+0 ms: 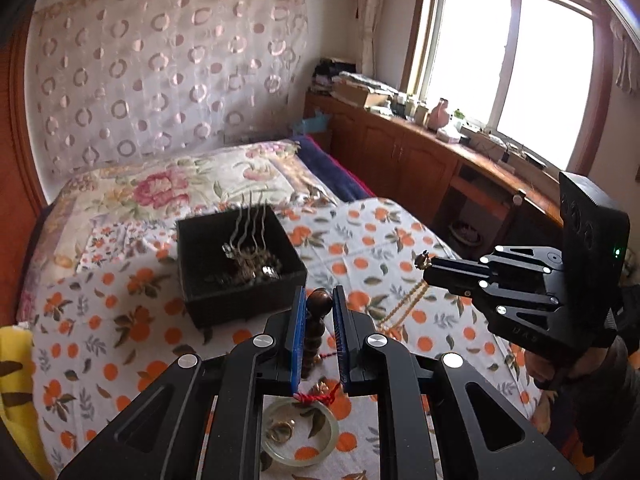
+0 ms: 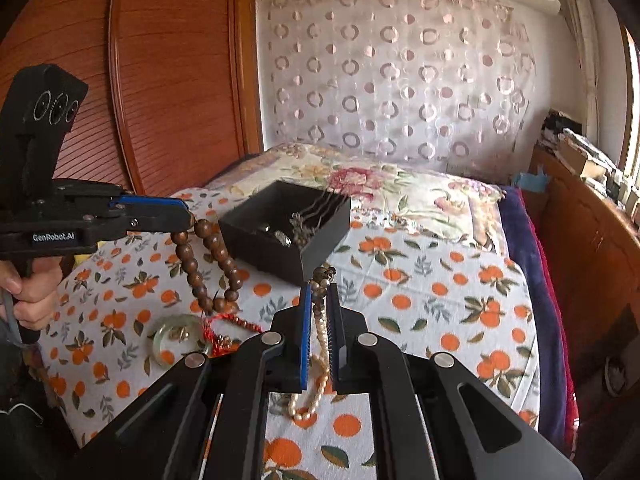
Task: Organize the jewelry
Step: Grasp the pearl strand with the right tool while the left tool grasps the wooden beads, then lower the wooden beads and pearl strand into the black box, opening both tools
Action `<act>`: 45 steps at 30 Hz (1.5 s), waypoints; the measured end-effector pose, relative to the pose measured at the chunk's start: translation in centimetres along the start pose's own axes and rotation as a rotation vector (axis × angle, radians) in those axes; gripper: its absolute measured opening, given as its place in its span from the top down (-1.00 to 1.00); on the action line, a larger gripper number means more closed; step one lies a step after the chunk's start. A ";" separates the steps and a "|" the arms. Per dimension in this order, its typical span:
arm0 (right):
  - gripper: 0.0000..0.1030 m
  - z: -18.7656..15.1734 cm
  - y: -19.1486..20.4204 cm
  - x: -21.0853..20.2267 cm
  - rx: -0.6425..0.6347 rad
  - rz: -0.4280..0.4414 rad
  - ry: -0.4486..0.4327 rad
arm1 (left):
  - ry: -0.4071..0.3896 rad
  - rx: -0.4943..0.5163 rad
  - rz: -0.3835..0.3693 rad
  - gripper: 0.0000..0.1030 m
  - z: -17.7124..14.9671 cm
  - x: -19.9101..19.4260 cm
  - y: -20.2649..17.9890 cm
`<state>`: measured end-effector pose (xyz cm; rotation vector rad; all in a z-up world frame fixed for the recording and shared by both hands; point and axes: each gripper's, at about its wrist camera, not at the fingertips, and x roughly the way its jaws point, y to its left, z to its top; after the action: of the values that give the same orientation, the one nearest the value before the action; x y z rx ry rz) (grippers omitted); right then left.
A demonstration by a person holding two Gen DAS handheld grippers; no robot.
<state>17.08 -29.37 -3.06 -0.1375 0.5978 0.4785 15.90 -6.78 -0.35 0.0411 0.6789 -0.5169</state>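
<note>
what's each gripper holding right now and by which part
Left gripper: wooden bead string, pinched at its top bead. Right gripper: pearl necklace, held at its clasp end.

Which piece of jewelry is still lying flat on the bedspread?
The pale green bangle lies on the bedspread; the wooden beads and pearl necklace hang from tools.

A home bedroom: quilted bed (image 1: 360,240), wooden cabinets (image 1: 400,152), curtained window (image 1: 500,52).
</note>
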 end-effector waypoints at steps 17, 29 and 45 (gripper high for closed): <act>0.84 8.8 0.0 -1.2 -0.061 0.000 -0.151 | -0.063 0.019 0.107 0.76 4.2 -0.4 2.9; 0.84 15.0 0.4 0.2 -0.103 0.005 -0.218 | -0.079 -0.001 0.154 0.76 7.8 1.6 6.2; 0.84 17.2 0.5 4.9 -0.107 0.044 -0.197 | 0.012 -0.038 0.162 0.76 6.2 7.3 9.2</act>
<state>29.09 -22.50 8.26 -0.1765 0.3832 0.5600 28.72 -3.25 -1.12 0.0628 0.6905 -0.3477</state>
